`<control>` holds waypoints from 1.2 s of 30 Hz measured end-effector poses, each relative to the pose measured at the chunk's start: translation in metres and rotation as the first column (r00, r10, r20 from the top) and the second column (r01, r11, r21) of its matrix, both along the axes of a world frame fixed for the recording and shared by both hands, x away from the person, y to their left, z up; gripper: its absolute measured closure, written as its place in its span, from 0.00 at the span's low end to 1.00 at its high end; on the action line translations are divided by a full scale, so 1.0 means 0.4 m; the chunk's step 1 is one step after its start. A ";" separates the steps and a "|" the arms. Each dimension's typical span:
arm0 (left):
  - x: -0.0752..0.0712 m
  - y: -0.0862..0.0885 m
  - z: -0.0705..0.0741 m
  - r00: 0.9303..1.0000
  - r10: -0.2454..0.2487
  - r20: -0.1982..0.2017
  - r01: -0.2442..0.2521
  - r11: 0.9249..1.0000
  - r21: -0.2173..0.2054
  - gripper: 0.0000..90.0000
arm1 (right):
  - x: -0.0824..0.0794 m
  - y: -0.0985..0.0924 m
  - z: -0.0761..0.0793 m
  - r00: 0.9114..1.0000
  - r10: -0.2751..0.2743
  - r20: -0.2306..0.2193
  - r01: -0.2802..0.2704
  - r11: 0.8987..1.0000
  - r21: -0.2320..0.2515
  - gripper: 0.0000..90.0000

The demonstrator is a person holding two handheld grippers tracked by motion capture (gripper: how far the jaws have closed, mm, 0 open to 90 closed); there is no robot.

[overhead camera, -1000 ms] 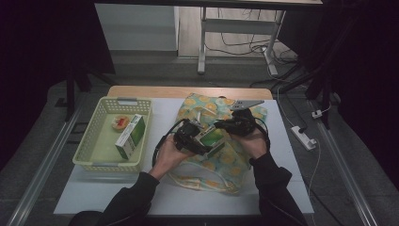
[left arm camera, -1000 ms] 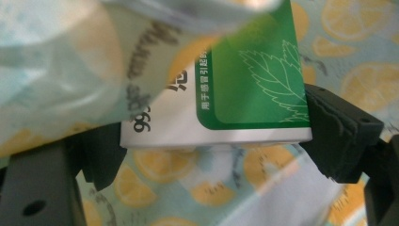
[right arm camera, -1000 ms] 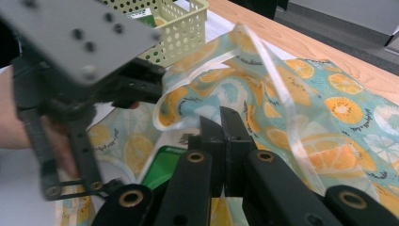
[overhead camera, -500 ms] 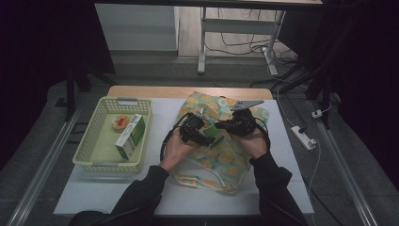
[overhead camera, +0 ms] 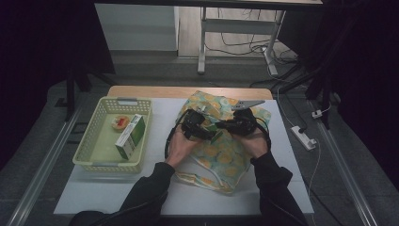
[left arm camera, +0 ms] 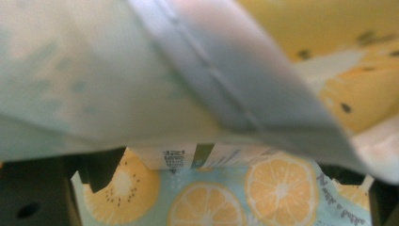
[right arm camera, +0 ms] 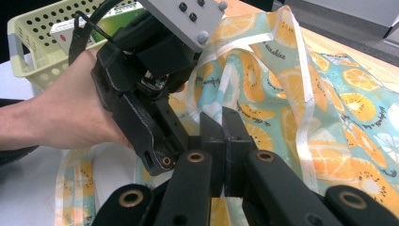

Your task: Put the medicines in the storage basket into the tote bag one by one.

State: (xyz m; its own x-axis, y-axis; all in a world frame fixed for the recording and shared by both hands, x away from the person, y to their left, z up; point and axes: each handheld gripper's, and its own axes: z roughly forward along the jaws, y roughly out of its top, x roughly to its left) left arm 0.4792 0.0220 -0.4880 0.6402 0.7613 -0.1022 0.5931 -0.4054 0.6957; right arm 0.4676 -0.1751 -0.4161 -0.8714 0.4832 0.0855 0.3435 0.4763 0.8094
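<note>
Two grippers are meeting over a fruit-print cloth bag (overhead camera: 221, 150) that is lying on the white table (overhead camera: 117, 188). The left gripper (overhead camera: 207, 133) is reaching in from the person's left hand (overhead camera: 181, 143), and its jaws are standing wide apart, having just been opening a little further. In the left gripper view those dark jaws are sitting at the two bottom corners, with a fold of the bag's cloth (left arm camera: 155, 94) hanging right in front of them and a small carton (left arm camera: 207, 156) with printed sides lying between and just beyond them, on the orange-slice print inside the bag. The pads are not pressing on the carton.

The right gripper (right arm camera: 222, 123) is sitting just beside the left one, its jaws closed tight together, pinching the bag's cloth at the opening; in the right gripper view the cloth is rising right at the tips, though whether a fold is actually caught between the pads cannot be told for sure. A white strap (right arm camera: 303, 94) of the bag is running past the right gripper's far side. The right hand (overhead camera: 256, 143) is holding that gripper over the bag's middle.

Well off to the left gripper's outer side, a pale yellow basket (overhead camera: 89, 155) is standing on the table, holding a green-and-white box (overhead camera: 130, 136) and a small round thing (overhead camera: 119, 122) beyond it.
</note>
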 end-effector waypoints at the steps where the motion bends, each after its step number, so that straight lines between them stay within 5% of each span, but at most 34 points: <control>1: -0.001 -0.002 0.001 1.000 0.006 0.003 -0.006 1.000 0.009 0.13 | 0.001 0.000 -0.001 1.000 0.000 -0.001 0.000 1.000 0.000 1.00; 5: -0.018 -0.002 0.013 1.000 -0.003 0.030 0.002 0.999 0.041 0.10 | 0.003 -0.003 -0.002 1.000 -0.002 -0.002 0.002 1.000 0.002 1.00; 15: -0.069 0.032 0.055 0.998 -0.059 -0.007 0.059 0.998 -0.027 0.03 | 0.007 -0.007 -0.004 1.000 -0.011 0.002 0.011 1.000 0.003 1.00; 23: -0.121 0.068 0.081 0.991 -0.135 0.000 0.135 0.988 -0.075 0.00 | 0.010 -0.010 -0.007 1.000 -0.017 -0.004 0.017 1.000 0.007 1.00; 27: -0.146 0.092 0.088 0.990 -0.139 0.018 0.140 0.988 -0.072 0.00 | 0.009 -0.008 -0.008 1.000 -0.017 -0.007 0.017 1.000 0.006 1.00; 36: -0.195 0.171 0.100 0.991 -0.130 0.032 0.133 0.980 -0.148 0.00 | 0.006 -0.004 -0.009 1.000 -0.011 -0.006 0.011 1.000 0.003 1.00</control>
State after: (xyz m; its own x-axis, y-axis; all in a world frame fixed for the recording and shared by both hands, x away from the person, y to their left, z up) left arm 0.4012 0.0904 -0.4478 0.7369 0.6479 -0.1928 0.5252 -0.3693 0.7666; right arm 0.4700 -0.1767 -0.4195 -0.8654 0.4925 0.0923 0.3536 0.4696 0.8090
